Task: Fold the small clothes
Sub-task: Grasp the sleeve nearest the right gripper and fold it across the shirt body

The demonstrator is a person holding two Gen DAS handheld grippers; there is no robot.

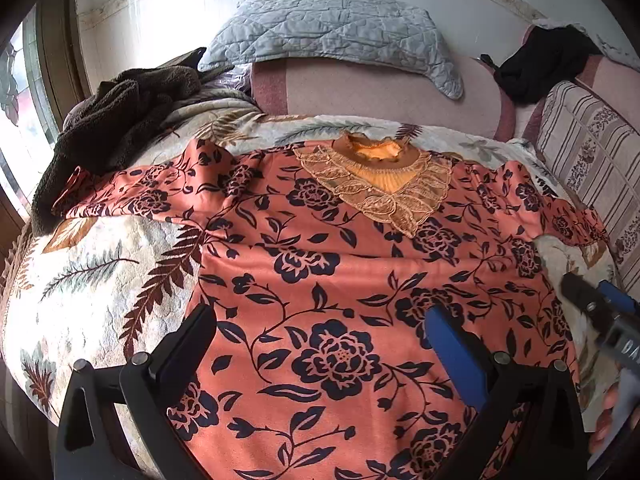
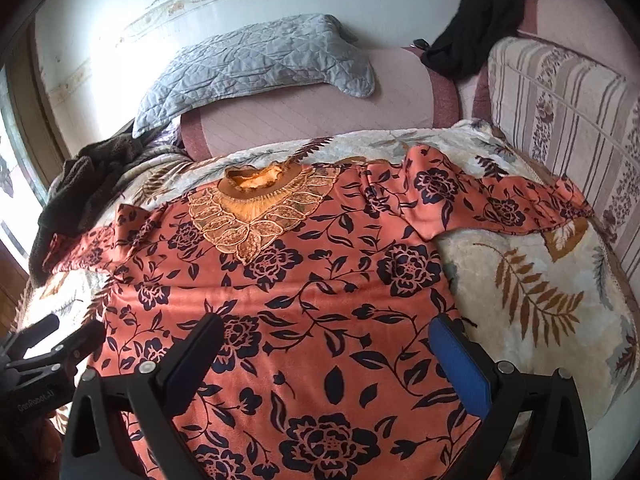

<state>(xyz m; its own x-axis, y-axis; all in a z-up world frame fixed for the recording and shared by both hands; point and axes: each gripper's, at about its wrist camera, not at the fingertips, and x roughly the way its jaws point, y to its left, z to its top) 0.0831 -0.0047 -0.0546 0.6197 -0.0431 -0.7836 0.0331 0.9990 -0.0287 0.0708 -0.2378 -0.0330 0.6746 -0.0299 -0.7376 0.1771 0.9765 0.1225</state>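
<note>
Left wrist view: floral top [image 1: 320, 264] spread flat on blanket-covered bed [image 1: 80, 280], unfolded. Left hand-held gripper [image 1: 320, 328] and right hand-held gripper [image 2: 326, 336] wide, empty, over hem. Next: pinch sleeve or side edge.

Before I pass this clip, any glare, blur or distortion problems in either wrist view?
Left wrist view: window blown out at left, right gripper motion-blurred at the edge, floral top sharp. Right wrist view: glare on the wall, strong fisheye bending, left gripper dim but legible.
</note>
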